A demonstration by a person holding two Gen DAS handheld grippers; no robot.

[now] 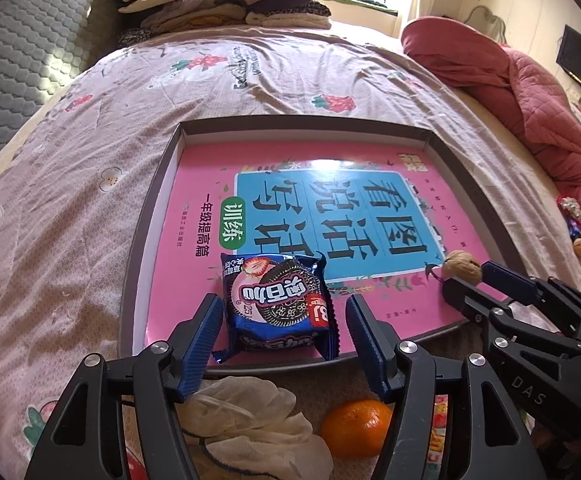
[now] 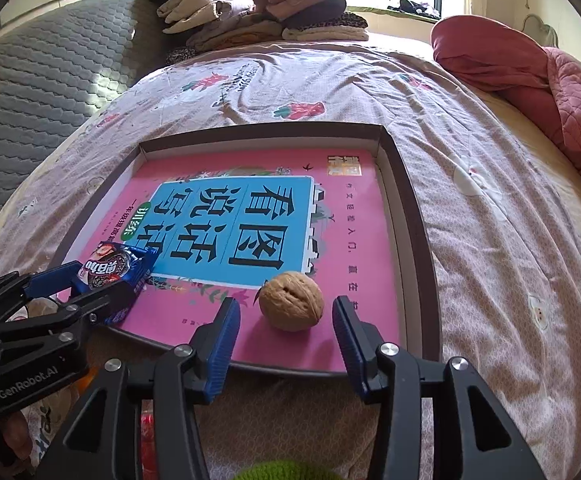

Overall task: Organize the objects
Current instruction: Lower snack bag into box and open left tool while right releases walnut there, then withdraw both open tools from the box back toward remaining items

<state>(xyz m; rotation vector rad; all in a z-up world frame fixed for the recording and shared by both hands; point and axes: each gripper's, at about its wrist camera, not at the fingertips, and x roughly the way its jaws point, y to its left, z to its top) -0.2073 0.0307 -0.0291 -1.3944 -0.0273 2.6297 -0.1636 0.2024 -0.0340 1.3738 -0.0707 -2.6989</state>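
Observation:
A shallow dark-rimmed tray (image 1: 302, 122) (image 2: 410, 208) lies on the bed with a pink book (image 1: 370, 300) (image 2: 354, 208) flat inside it. On the book's near left part rests a blue cookie packet (image 1: 278, 296) (image 2: 114, 272). My left gripper (image 1: 282, 308) (image 2: 90, 284) is open around the packet, with a gap showing at its right pad. A walnut (image 2: 290, 306) (image 1: 461, 265) sits on the book's near right part. My right gripper (image 2: 286, 304) (image 1: 462, 276) is open, one finger on each side of the walnut, neither touching it.
A tangerine (image 1: 356, 426) and a white mesh cloth (image 1: 250, 420) lie in front of the tray. A pile of folded clothes (image 1: 226, 0) sits at the far end of the bed, a red quilt (image 1: 510, 92) at the right. Something green (image 2: 286, 472) shows at the bottom edge.

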